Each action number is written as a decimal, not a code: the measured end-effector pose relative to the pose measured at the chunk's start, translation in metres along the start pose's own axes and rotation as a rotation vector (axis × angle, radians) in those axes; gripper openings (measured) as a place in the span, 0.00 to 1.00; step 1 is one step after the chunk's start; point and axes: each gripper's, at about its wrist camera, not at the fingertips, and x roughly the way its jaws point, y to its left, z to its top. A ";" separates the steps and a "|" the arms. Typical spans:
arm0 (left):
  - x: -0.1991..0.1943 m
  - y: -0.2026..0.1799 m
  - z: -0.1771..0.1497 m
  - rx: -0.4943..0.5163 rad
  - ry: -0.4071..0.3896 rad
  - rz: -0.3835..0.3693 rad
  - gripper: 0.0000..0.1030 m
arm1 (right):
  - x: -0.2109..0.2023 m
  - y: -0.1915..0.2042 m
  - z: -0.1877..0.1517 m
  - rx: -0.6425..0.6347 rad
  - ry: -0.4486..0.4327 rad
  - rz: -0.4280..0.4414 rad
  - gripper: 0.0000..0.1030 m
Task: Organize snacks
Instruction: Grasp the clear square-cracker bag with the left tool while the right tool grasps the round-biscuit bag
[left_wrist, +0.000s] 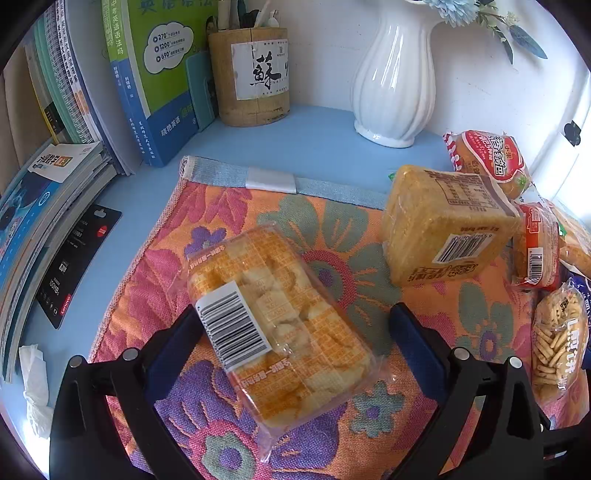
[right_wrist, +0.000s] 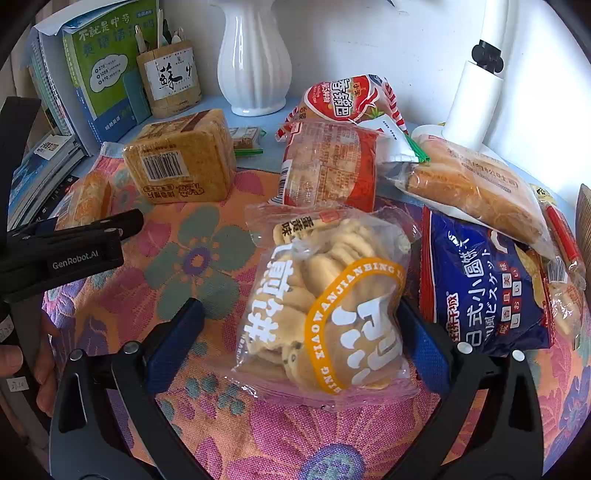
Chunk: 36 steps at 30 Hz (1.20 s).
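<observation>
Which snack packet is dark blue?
The blue biscuit bag right of the right hand-held gripper, under a bread packet; the others are clear, orange or red.

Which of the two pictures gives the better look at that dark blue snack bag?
The right wrist view: the dark blue snack bag lies whole beside the right gripper, its print readable. The left wrist view catches at most a sliver at its right edge.

You worked at a light blue desk (left_wrist: 314, 140) pushed against a white wall (left_wrist: 480, 92). A floral woven cloth (left_wrist: 325, 229) in orange, pink and purple covered its middle. Books (left_wrist: 147, 92) stood and lay stacked at left, beside a bamboo pen holder (left_wrist: 251, 77). A white ribbed vase (left_wrist: 395, 81) stood at the back. Daylight came from the right.
</observation>
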 end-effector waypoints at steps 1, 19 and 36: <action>0.000 0.000 0.000 0.000 0.000 0.000 0.95 | 0.000 0.000 0.000 0.000 0.000 0.000 0.97; 0.000 0.000 0.000 -0.001 -0.001 0.000 0.95 | 0.000 0.000 0.000 0.004 -0.001 0.002 0.97; -0.011 0.005 -0.003 -0.032 -0.058 0.011 0.56 | -0.009 -0.013 -0.001 0.075 -0.058 0.022 0.64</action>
